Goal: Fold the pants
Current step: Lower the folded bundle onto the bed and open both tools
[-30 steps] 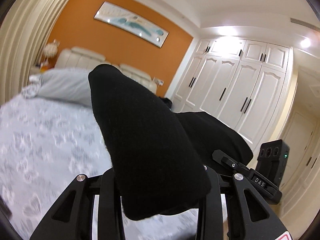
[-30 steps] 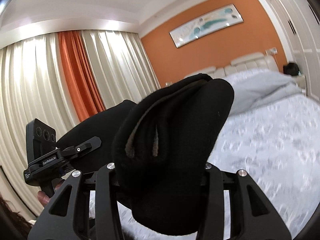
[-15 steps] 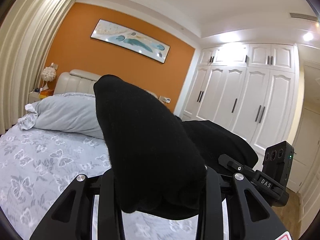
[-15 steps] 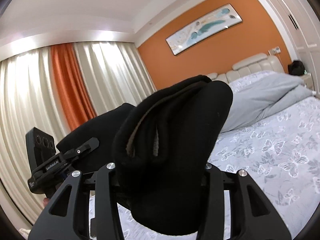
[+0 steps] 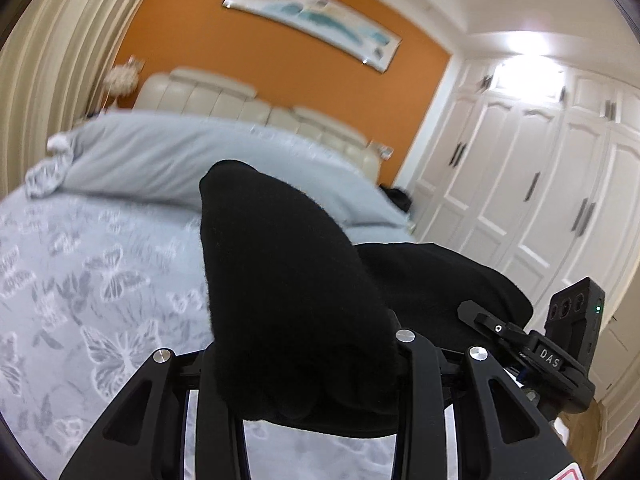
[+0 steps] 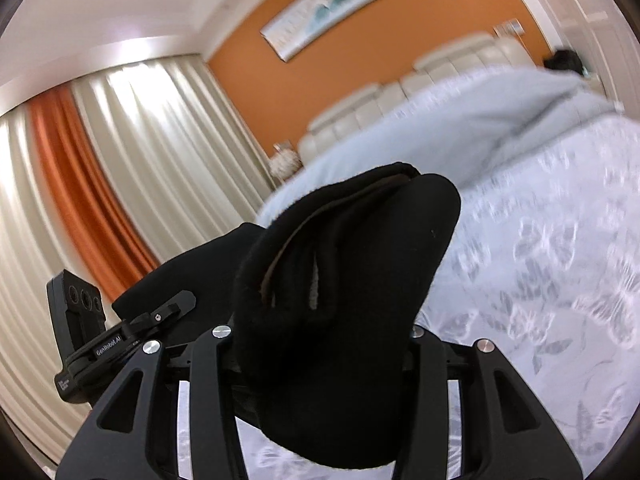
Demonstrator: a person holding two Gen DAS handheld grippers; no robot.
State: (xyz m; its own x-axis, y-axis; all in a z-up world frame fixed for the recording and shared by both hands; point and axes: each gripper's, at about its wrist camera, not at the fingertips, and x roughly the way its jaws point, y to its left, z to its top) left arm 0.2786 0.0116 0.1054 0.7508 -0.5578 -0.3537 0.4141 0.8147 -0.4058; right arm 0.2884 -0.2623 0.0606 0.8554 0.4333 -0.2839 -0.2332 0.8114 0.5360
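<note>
Black fleece pants [image 5: 280, 272] are bunched between the fingers of my left gripper [image 5: 308, 392], which is shut on them above the bed. The cloth stretches right toward the other gripper [image 5: 532, 352], seen at the right edge. In the right wrist view my right gripper [image 6: 320, 380] is shut on another thick fold of the same pants [image 6: 344, 264], its brownish inner lining showing. The left gripper [image 6: 120, 340] appears there at the lower left. The rest of the pants hangs out of sight below.
A bed with a grey butterfly-print cover [image 5: 80, 288] lies under both grippers. A plain grey duvet [image 5: 192, 156] and cream headboard [image 5: 224, 96] sit at its far end. White wardrobe doors [image 5: 540, 184] stand right; curtains [image 6: 120, 160] hang left.
Both grippers have swept forward and downward over the bed with the pants still held. The duvet and headboard now look nearer, and the views are blurred.
</note>
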